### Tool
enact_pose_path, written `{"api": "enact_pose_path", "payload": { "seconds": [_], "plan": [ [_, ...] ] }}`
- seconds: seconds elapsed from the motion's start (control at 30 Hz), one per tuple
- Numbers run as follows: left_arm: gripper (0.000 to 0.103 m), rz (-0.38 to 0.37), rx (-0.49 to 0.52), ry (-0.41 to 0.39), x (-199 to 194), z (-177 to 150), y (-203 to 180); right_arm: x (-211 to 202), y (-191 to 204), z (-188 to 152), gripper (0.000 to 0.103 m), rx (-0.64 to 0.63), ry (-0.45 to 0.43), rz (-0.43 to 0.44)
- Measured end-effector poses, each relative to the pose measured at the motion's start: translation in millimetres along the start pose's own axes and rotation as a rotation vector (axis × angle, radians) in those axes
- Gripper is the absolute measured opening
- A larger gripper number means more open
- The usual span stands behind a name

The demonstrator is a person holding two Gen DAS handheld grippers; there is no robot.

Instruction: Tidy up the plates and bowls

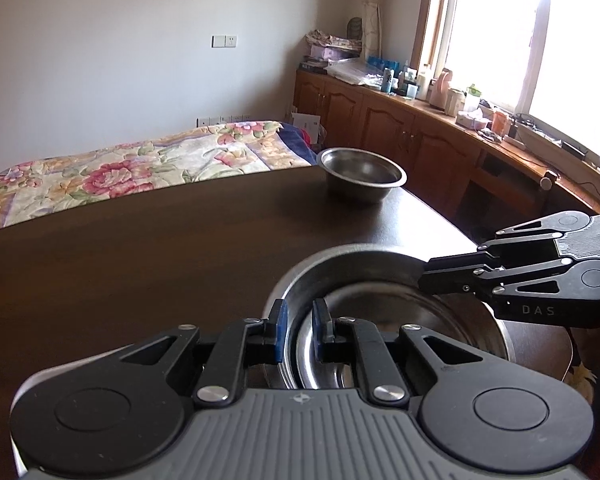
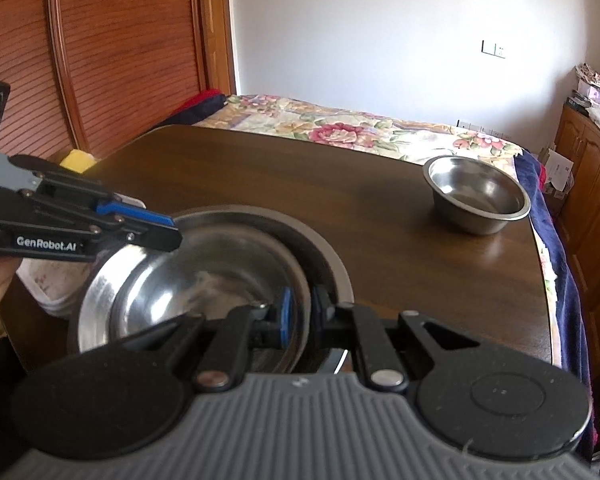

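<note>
Left gripper pinches the near rim of the big steel bowl, blue pads either side of the wall; right gripper does the same on the opposite rim, so both hold one bowl btw them. It sits low over the near edge of the dark wood table, w/ what looks like a wider steel plate or basin under it. Can't tell if it's resting or lifted. Second, small steel bowl stands alone near the far table corner, well apart.

Risk, my read: thin slick rim, small pad contact, so uneven pull from either side could twist the bowl out of one pinch, or drag the lower piece off the edge.

Hidden: bowl's base, lower piece's near part (behind gripper bodies); right view blurred around the bowl
</note>
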State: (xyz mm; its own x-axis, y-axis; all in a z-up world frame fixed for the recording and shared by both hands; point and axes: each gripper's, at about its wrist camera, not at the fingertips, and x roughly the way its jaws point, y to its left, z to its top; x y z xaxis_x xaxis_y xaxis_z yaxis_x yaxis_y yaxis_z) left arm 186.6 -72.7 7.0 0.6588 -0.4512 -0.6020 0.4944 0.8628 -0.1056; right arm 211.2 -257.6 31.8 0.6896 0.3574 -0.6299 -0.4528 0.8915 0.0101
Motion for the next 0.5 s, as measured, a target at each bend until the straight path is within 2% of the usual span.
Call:
{"api": "enact_pose_path", "payload": {
  "seconds": [0.5],
  "plan": [
    [0.04,0.02,0.034,-0.033,11.8,23.8,-8.4,-13.3,-18.0,12.6,0.014,0.009,-0.087,-0.028]
  ]
}}
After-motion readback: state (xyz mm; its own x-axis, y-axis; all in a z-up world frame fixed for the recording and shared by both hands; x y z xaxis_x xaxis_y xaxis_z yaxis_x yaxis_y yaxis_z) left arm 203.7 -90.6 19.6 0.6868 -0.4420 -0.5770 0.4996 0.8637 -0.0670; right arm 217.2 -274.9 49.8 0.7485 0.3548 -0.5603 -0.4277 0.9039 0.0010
